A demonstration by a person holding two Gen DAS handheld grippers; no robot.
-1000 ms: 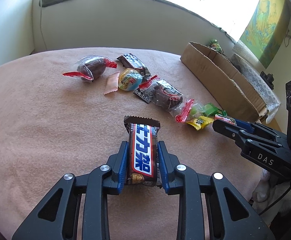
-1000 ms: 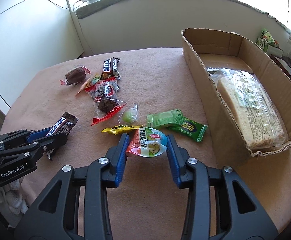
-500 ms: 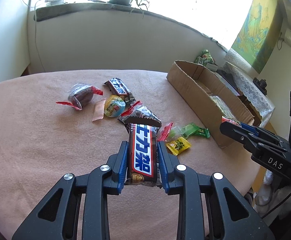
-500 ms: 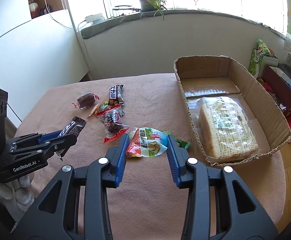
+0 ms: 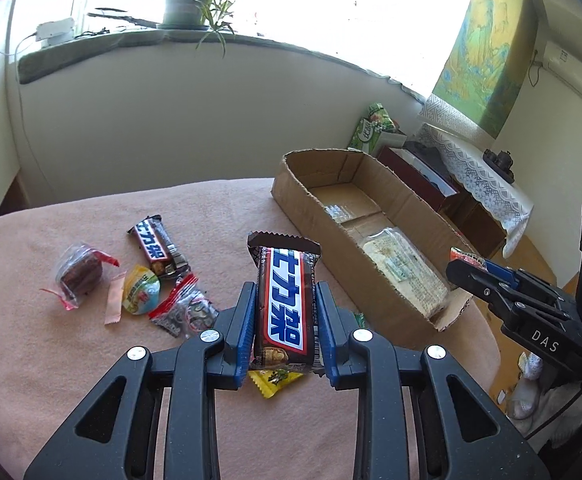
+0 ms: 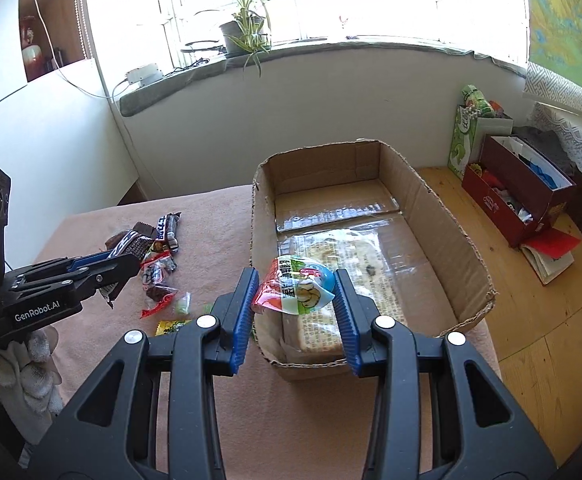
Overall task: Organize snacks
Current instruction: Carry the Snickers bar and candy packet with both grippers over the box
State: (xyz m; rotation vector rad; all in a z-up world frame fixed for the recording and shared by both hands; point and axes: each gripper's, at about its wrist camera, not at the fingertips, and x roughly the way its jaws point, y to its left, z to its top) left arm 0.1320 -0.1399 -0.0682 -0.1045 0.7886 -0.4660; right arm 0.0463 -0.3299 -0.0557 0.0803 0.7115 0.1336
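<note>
My left gripper (image 5: 287, 308) is shut on a brown Snickers bar (image 5: 285, 304) and holds it above the pink table, left of the cardboard box (image 5: 307, 204). My right gripper (image 6: 295, 288) is shut on a colourful round snack packet (image 6: 295, 292) and holds it over the near end of the cardboard box (image 6: 447, 220), above the wrapped bread (image 6: 331, 252) that lies inside. Each gripper shows in the other's view: the right one (image 5: 463, 268) and the left one (image 6: 127, 264).
Loose snacks lie on the pink cloth: a second Snickers bar (image 5: 157, 244), a clear-wrapped brown cake (image 5: 79, 276), a yellow round packet (image 5: 141, 290), a red-edged packet (image 5: 185, 312), a yellow candy (image 5: 275, 380). A red box (image 6: 519, 192) stands on the wooden floor right of the table.
Both grippers have risen and moved right toward the box with their snacks. The right gripper's packet is now over the box's near end instead of over the table.
</note>
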